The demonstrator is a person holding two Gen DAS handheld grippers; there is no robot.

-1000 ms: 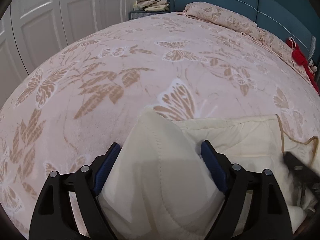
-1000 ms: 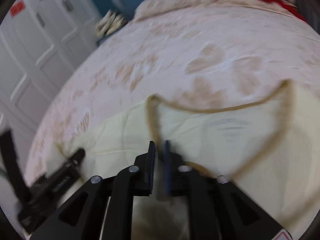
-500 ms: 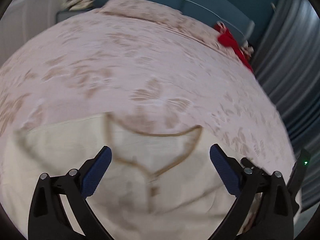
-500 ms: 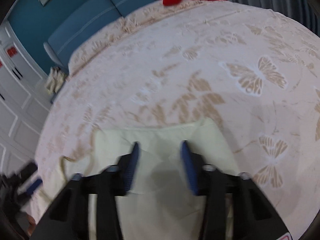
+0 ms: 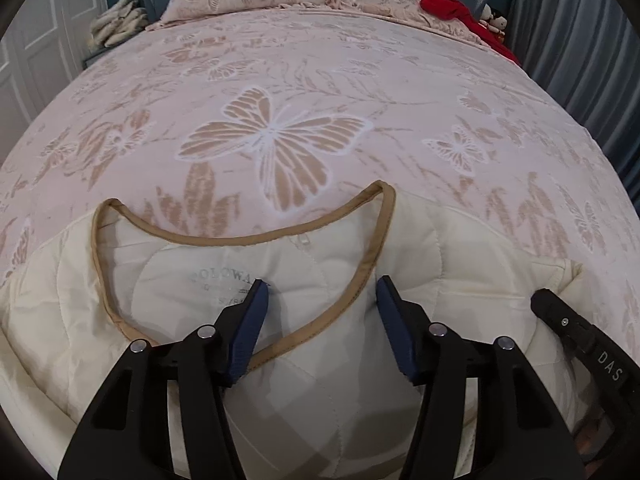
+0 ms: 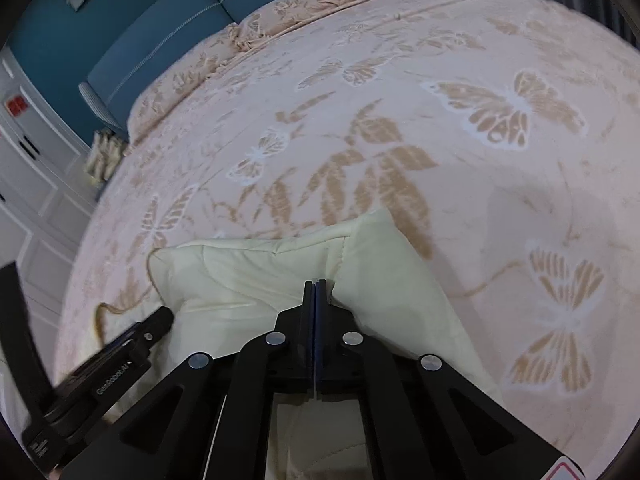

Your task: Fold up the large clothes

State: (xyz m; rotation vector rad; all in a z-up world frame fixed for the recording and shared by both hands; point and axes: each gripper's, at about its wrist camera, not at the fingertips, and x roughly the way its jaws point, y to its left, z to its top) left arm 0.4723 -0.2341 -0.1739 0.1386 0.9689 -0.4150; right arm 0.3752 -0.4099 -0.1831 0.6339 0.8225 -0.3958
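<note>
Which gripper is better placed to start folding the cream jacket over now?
Right. The right gripper is already shut on the cream jacket at its outer edge, ready to carry it across. The left gripper is closing over the tan-trimmed neckline but grips nothing yet.

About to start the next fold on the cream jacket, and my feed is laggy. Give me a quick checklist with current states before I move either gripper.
1. Right gripper shut on the cream quilted jacket: ok, jaws are together with a fabric fold pinched at the tips.
2. Left gripper gripping the jacket: not ok, jaws are closing, pads not yet on the fabric.
3. Left jaws straddling the tan-trimmed neckline: ok.
4. Bedspread ahead free of other things: ok.
5. Red garment well away from the jacket, at the pillows: ok.
6. Jacket's lower hem lying flat: cannot tell, out of view.
</note>
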